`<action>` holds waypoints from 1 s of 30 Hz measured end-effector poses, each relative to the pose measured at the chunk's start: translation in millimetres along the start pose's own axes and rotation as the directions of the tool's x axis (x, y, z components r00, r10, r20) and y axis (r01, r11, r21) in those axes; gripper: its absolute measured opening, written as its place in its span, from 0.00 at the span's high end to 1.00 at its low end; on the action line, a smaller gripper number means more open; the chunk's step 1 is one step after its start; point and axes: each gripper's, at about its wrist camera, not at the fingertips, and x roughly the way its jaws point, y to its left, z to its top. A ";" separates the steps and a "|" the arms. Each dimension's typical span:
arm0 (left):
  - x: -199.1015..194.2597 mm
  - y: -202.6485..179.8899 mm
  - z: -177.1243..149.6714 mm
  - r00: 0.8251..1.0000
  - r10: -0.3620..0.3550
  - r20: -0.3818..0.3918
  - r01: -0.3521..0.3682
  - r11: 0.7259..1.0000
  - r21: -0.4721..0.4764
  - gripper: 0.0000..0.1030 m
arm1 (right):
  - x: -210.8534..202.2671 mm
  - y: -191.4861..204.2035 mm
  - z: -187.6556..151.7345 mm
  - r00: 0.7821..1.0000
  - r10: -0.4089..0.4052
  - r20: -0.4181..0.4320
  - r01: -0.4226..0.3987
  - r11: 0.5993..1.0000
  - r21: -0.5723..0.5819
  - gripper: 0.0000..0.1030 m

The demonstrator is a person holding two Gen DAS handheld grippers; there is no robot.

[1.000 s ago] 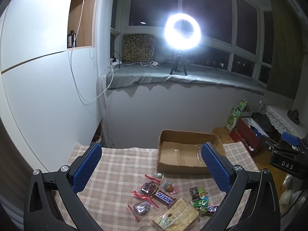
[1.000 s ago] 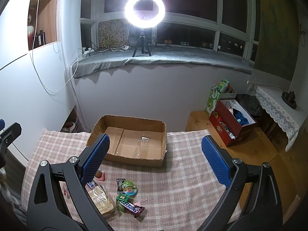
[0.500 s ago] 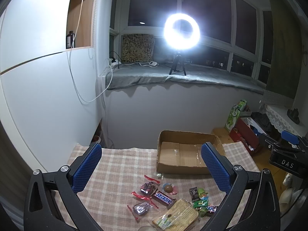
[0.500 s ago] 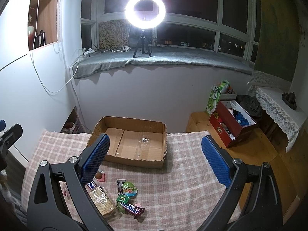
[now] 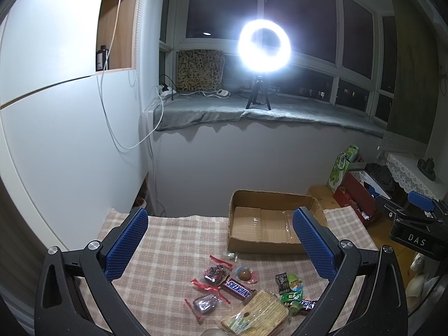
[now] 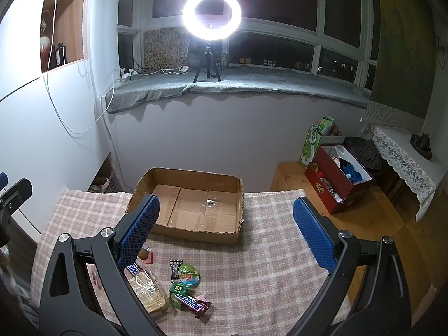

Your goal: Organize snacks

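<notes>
Hovering over scattered snacks, both grippers empty

Spread wide and holding nothing, the left gripper and right gripper hang above the checked desk. A cardboard box sits open at the desk's far edge. Just in front of the box lie a Snickers bar, a cracker pack and small candies.

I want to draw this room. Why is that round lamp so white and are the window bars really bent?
Left wrist view: the ring light glares so hard that it washes out to white with a hazy glow. Right wrist view: same glare, crisper ring; the window bars curve because of the fisheye lens. Both: windows dark, snacks sharp.
</notes>
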 end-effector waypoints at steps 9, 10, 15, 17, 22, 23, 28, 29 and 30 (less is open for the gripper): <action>-0.2 -0.7 -0.3 1.000 0.000 0.001 0.000 1.000 0.003 0.01 | 0.7 0.4 -0.6 1.000 -0.001 0.000 0.001 1.000 -0.002 0.05; -0.3 -0.6 -0.4 1.000 0.000 0.000 0.000 1.000 0.002 0.01 | 0.9 0.6 -0.7 1.000 -0.001 0.000 0.001 1.000 -0.002 0.05; 0.0 -0.8 -0.4 1.000 0.000 -0.001 0.000 1.000 0.003 0.01 | 1.5 0.0 -1.1 1.000 -0.001 -0.002 0.001 1.000 -0.002 0.05; 1.1 -2.7 0.8 1.000 -0.001 -0.002 0.001 1.000 0.005 0.01 | 2.6 4.7 1.6 1.000 -0.002 -0.005 0.002 1.000 -0.003 0.05; 4.6 -5.1 0.8 1.000 -0.004 -0.011 0.004 1.000 0.008 0.01 | 8.8 3.3 -4.0 1.000 0.001 -0.021 -0.001 1.000 0.001 0.05; 5.8 -4.2 0.3 1.000 -0.006 -0.014 0.006 1.000 0.007 0.01 | 8.5 3.0 -4.4 1.000 0.002 -0.024 -0.002 1.000 0.001 0.05; 12.5 -2.4 -4.5 0.999 -0.013 -0.039 0.014 1.000 0.009 0.01 | 15.5 4.5 -10.2 0.999 0.001 -0.050 -0.001 1.000 -0.005 0.05; 13.9 -1.6 -5.7 0.999 -0.015 -0.046 0.015 1.000 0.009 0.01 | 18.3 4.7 -11.3 0.998 0.002 -0.059 -0.002 1.000 -0.006 0.05; 15.1 -1.2 -7.5 0.999 -0.016 -0.052 0.016 1.000 0.008 0.01 | 20.0 4.5 -12.2 0.998 0.004 -0.068 -0.005 1.000 -0.006 0.05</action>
